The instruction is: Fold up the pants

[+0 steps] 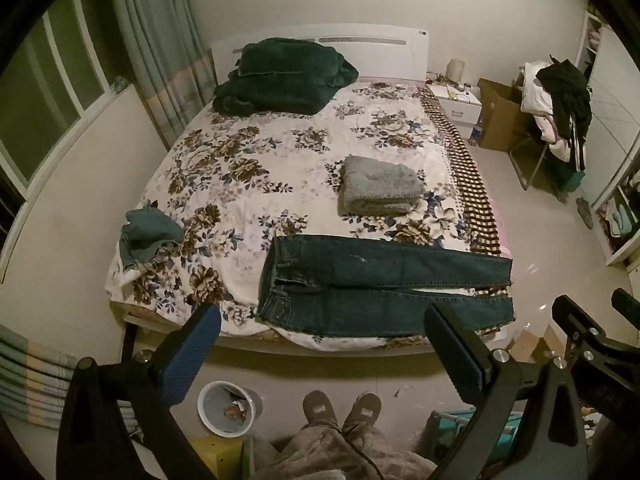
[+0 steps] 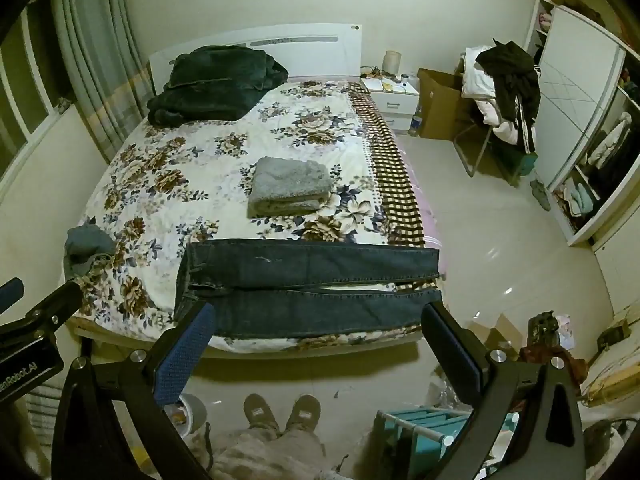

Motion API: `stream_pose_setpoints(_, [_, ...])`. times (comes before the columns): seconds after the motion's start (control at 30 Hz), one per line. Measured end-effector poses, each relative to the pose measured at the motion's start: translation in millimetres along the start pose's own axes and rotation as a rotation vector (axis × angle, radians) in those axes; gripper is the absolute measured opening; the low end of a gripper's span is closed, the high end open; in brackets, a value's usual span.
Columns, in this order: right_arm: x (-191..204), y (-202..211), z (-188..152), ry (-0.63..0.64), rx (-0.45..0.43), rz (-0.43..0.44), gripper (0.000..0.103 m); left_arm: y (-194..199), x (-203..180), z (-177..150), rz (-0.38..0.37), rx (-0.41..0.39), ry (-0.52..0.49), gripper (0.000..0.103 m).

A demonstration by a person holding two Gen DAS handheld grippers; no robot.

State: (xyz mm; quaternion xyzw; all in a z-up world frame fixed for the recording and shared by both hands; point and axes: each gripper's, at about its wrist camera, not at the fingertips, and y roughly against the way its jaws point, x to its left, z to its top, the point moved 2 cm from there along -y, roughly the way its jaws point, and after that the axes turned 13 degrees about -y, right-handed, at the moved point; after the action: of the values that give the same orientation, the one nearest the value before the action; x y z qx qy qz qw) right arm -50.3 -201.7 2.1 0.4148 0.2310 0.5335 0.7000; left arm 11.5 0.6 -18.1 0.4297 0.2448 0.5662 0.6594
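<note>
Left wrist view: left gripper (image 1: 320, 344) spread wide, empty, above the floor. Jeans (image 1: 380, 288) flat along the bed's (image 1: 240, 184) near edge, legs rightward.

Right wrist view: right gripper (image 2: 320, 344) likewise agape, empty. Jeans (image 2: 308, 284) hems overhang the edge; a careless tug risks sliding them off.

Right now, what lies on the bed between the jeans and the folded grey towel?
Nothing: only bare floral bedcover separates the jeans from the grey towel, clearest in the right wrist view.
</note>
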Motion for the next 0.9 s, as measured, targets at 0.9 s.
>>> stream_pose_setpoints(0.9, [0,2,-4,0.004,-0.003,0.000,0.103,34,-8,15,-0.012,-0.010,0.006,0.103])
